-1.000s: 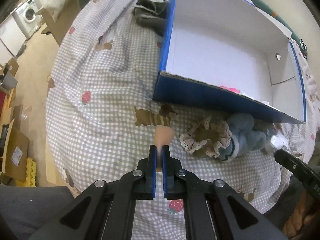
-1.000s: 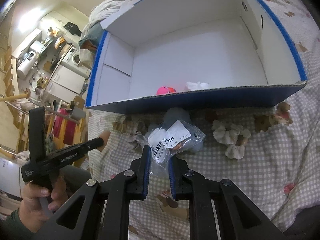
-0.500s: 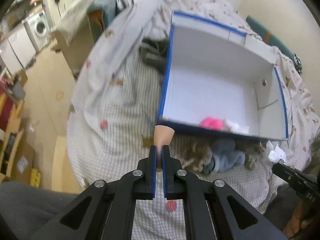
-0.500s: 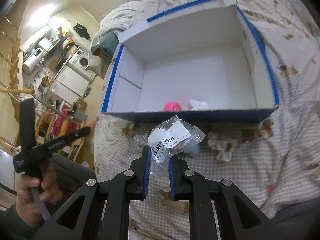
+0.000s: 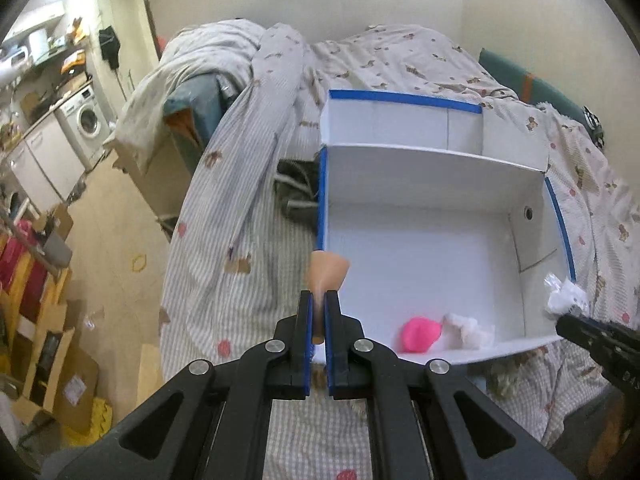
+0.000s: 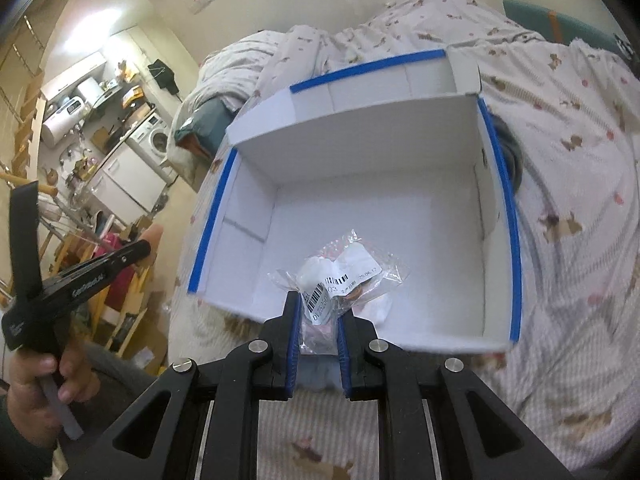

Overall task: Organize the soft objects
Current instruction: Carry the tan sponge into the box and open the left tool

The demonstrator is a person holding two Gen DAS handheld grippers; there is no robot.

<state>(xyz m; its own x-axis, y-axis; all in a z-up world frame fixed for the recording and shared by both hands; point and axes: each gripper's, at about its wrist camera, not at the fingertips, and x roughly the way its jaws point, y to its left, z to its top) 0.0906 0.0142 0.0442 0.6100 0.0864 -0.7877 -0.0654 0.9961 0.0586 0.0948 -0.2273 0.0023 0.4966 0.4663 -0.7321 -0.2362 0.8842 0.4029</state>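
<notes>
Both grippers have lifted above the white box [image 6: 360, 216]: left gripper [image 5: 319, 312] pinches a peach piece [image 5: 326, 276], right gripper [image 6: 318, 320] clamps a plastic bag [image 6: 340, 276].

Box [image 6: 404, 216]: matt white cardboard, blue edges. Inside it, pink toy [image 5: 420, 334] looks fuzzy. Bag [image 6: 344, 276] over box: glossy crinkled clear plastic, paper barcode label. Bedsheet [image 5: 240, 280] under box: soft checked cloth. Gripper fingers [image 5: 306, 320]: matt black plastic, blue pads.

Left gripper [image 5: 318, 312] pinches peach piece [image 5: 327, 274] beside box [image 5: 416, 184].
</notes>
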